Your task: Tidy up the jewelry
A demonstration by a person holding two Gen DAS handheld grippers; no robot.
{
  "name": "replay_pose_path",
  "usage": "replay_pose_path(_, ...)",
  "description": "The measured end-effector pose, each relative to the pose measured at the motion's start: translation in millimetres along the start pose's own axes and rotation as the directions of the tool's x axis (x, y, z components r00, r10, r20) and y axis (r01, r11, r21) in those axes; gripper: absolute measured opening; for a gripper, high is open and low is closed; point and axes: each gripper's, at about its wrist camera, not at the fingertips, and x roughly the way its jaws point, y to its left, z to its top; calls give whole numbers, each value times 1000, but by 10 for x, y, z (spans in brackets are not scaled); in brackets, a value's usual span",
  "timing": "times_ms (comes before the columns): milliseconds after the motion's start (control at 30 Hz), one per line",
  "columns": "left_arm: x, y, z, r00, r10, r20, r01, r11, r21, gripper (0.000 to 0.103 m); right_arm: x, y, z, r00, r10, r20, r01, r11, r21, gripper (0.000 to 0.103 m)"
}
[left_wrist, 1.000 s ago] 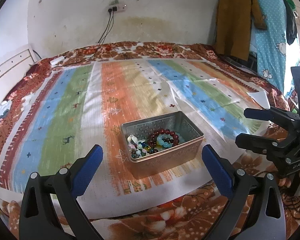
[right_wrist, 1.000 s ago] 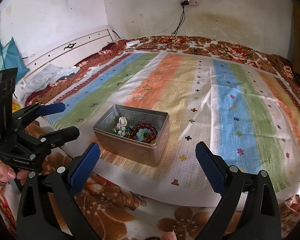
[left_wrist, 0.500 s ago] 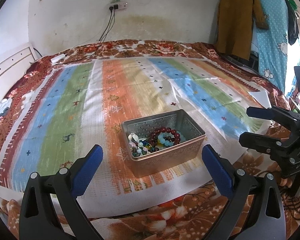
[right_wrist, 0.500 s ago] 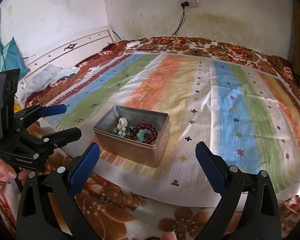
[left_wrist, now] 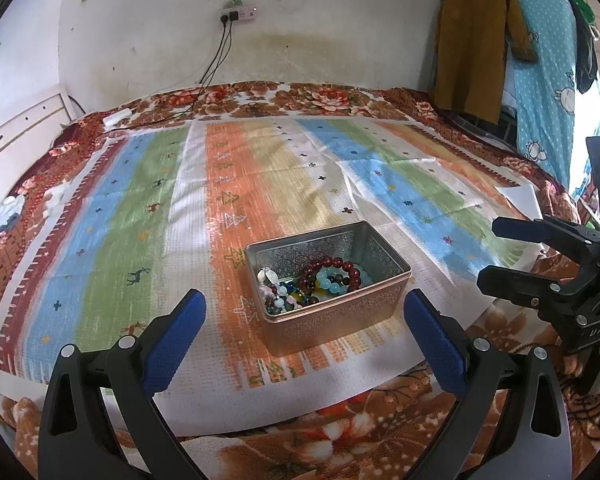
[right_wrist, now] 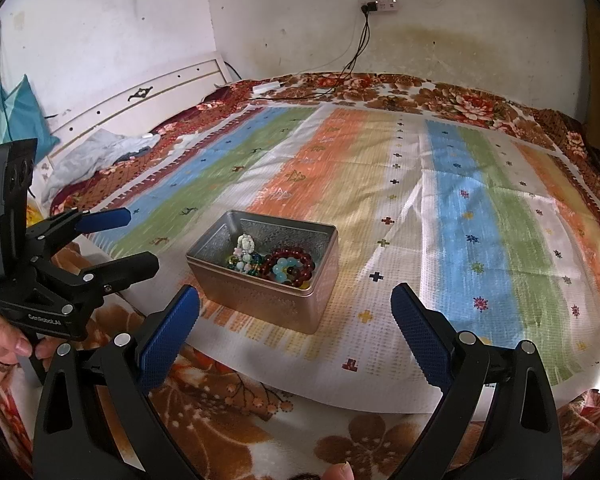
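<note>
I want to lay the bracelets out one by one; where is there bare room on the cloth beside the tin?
The striped cloth is bare right of the metal tin and behind it toward the wall. Left of the tin, the green and blue stripes are free too. The tin itself is crowded with bead bracelets.

Stained white wall [left_wrist: 340, 20] behind a bed [left_wrist: 320, 98], clothes [left_wrist: 476, 40] hanging right.
</note>
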Motion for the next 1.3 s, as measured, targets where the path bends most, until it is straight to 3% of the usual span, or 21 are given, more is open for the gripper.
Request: replay_pose_path(1300, 5, 20, -34, 1000, 6, -3, -6, 1000, -15, 97, 5, -28, 2, 1000, -3, -2, 3, 1000, -3, 97)
